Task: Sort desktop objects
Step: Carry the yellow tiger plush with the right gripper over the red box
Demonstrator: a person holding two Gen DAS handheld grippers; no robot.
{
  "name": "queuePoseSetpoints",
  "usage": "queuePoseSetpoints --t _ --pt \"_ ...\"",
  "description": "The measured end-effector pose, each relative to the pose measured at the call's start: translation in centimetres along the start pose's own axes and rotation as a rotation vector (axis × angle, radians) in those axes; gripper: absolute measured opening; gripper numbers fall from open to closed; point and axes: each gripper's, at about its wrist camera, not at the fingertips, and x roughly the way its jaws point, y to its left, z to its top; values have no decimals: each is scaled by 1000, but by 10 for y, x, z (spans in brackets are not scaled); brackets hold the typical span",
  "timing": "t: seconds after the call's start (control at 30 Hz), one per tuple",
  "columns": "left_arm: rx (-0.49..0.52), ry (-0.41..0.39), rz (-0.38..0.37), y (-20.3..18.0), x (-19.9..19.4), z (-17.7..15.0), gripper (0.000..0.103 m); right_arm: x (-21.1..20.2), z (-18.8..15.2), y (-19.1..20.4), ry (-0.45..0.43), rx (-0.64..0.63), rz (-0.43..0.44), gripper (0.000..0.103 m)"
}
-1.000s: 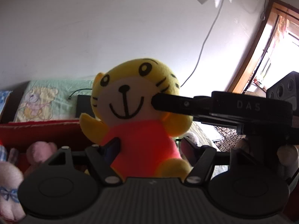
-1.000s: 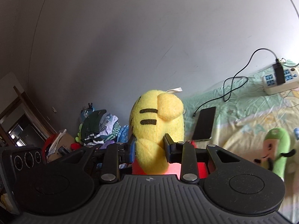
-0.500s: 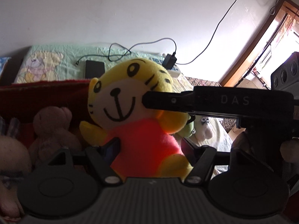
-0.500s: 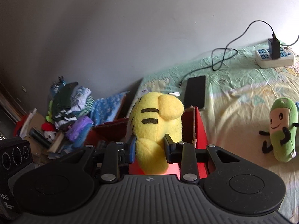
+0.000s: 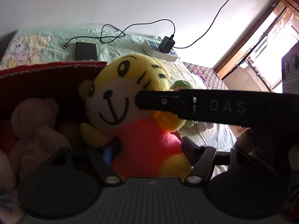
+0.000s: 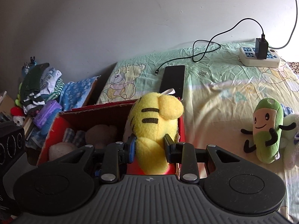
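Yellow tiger plush point(image 6: 155, 123), pinched by both grippers point(image 5: 149, 147) point(image 6: 149, 147), now hangs lower over the red box point(image 6: 54, 128); a green plush point(image 6: 265, 130) lies at right.

the only readable text is "d a s", in pale spaced capitals on the side of the black right claw point(image 5: 209, 108) where it crosses the left wrist view. the power strip point(image 6: 259, 57) carries small blue markings too tiny to read. a small compass-like mark sits on the claw body in the right wrist view, without letters.
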Motion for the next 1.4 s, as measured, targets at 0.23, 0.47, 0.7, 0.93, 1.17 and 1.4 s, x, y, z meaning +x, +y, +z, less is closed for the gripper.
queuePoseSetpoints --t 0.23,0.47,0.7,0.93,1.17,1.4 --pt "-19 20 -12 10 10 1 71 17 0 2 47 -68 -23 32" --pt "-11 22 -10 8 13 3 75 21 -5 -1 33 -80 -21 33" --pt "-10 18 22 5 9 5 82 13 -8 -6 -21 -23 2 42" --pt "-22 23 53 4 7 5 88 2 -10 -5 -62 -10 10 45" --pt "-16 31 87 -1 4 6 88 -8 -11 -10 -101 20 7 45" --pt "-1 38 119 -6 5 5 89 -11 -15 -9 -106 8 -6 45"
